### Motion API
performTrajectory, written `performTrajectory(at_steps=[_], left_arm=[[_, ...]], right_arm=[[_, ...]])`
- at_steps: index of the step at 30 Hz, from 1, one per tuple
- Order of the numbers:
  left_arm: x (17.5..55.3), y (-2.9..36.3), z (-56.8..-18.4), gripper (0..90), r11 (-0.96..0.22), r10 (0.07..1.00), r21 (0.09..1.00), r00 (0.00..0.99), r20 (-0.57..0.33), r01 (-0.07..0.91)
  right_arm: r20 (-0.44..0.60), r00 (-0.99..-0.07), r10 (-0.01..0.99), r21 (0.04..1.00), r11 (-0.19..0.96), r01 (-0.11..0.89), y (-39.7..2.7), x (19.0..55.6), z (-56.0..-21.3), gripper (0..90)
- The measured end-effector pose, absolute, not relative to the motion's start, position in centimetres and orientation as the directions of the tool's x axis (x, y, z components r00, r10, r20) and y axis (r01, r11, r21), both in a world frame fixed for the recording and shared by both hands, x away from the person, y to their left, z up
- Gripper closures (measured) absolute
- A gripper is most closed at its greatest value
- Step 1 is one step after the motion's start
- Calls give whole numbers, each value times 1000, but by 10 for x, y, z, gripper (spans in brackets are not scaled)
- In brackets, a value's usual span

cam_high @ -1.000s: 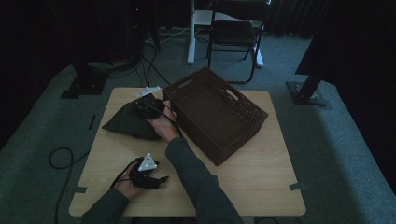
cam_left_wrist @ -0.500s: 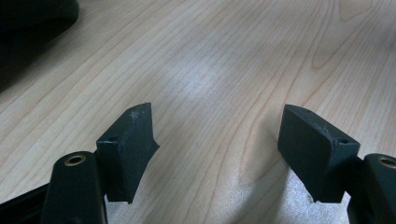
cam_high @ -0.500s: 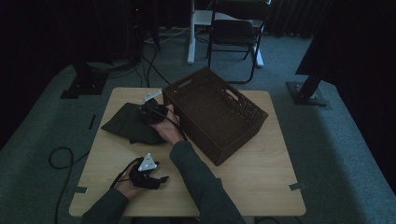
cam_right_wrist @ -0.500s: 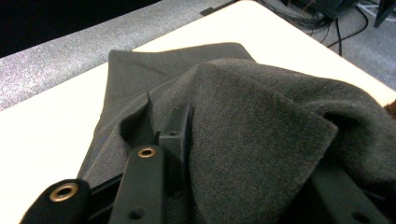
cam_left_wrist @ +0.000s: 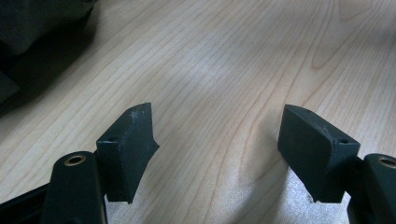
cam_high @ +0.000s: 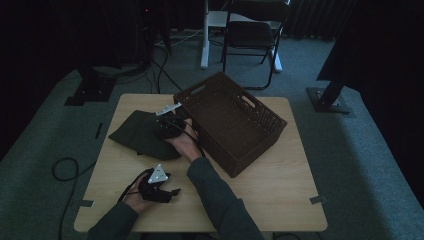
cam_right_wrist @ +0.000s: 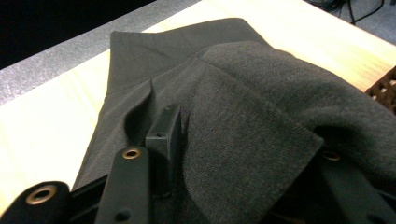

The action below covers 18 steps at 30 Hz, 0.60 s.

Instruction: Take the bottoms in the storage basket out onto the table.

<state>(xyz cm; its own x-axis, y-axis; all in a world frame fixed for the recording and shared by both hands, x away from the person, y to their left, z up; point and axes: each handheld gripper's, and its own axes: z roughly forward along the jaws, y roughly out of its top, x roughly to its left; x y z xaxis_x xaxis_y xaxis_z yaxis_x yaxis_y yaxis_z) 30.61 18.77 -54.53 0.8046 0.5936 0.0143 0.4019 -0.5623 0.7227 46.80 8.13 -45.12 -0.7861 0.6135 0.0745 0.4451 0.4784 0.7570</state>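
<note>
Table (cam_high: 280, 185) bears one dark cloth (cam_high: 137, 132), one basket (cam_high: 230, 122); right fingers (cam_right_wrist: 163, 130) have just been opening with cloth between, left fingers (cam_left_wrist: 128, 149) wide, empty.

Left claw (cam_high: 172, 191) rests low with jaws wide apart; right claw (cam_high: 167, 126), just been opening, seems part-open

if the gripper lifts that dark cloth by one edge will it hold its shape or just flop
Probably flop: the dark cloth lies in soft folds, a flap draped over the right gripper. It looks thin, so likely light. Its knit-looking surface should grip rather than slip.
</note>
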Motion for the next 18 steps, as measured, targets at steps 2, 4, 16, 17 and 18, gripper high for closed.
performTrajectory(at_steps=[2, 4, 16, 17, 18], left_arm=[[306, 188, -545, 275, -563, 593, 722, 805, 15, 402], [306, 188, -545, 274, -563, 593, 723, 805, 14, 402], [306, 188, -545, 274, -565, 592, 721, 806, 16, 401], [306, 188, -545, 274, -565, 592, 721, 806, 16, 401], [306, 188, -545, 274, -566, 592, 720, 806, 17, 401]], right_arm=[[88, -783, 615, 762, 465, 451, 78, 465, -452, 516], [96, -782, 616, 763, 459, 456, 76, 464, -453, 511], [121, -786, 607, 762, 450, 465, 57, 454, -453, 471], [128, -786, 605, 764, 445, 467, 55, 453, -453, 470], [137, -786, 603, 767, 438, 469, 53, 452, -453, 470]])
